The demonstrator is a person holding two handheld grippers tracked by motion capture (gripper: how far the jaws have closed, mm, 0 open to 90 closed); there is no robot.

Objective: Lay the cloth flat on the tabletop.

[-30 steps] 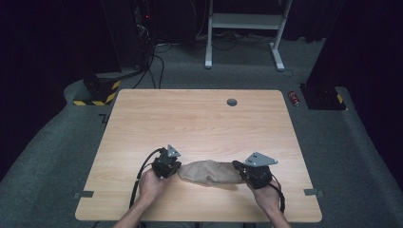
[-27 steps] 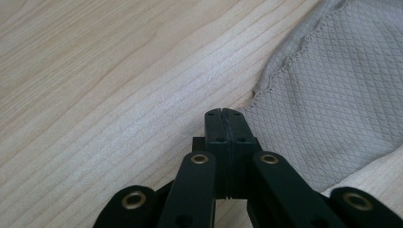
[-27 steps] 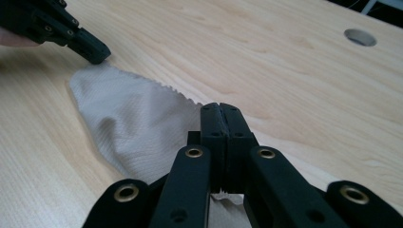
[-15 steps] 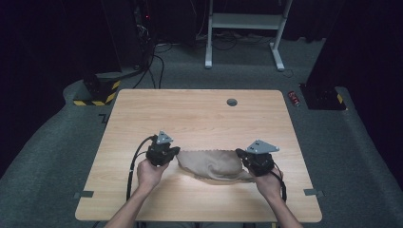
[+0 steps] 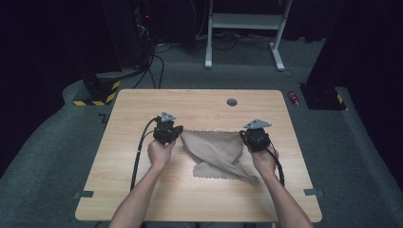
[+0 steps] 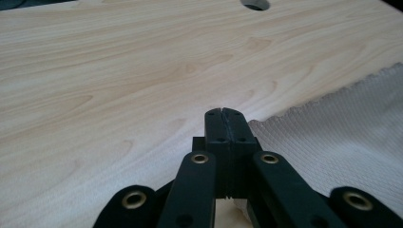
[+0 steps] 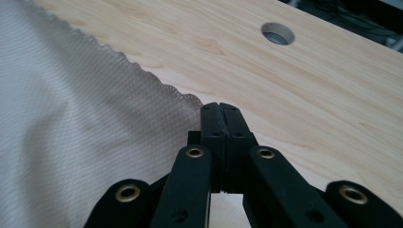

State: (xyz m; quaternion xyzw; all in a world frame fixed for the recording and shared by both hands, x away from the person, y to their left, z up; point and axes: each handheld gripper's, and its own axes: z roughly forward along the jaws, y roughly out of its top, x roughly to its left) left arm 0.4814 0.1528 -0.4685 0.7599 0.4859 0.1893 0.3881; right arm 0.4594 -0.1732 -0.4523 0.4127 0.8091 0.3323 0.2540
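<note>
Cloth (image 5: 216, 154) corners sit pinched in both our grippers: our left gripper (image 5: 167, 132) clamps one scalloped corner at centre-left of the high view, our right gripper (image 5: 255, 137) clamps another at centre-right. Between them the beige fabric sags, twisted, toward the table's (image 5: 142, 190) lower middle.

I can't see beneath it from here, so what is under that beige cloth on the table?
Bare wooden table shows all around the cloth. The cloth lies folded over itself, so anything beneath those folds is covered.
</note>
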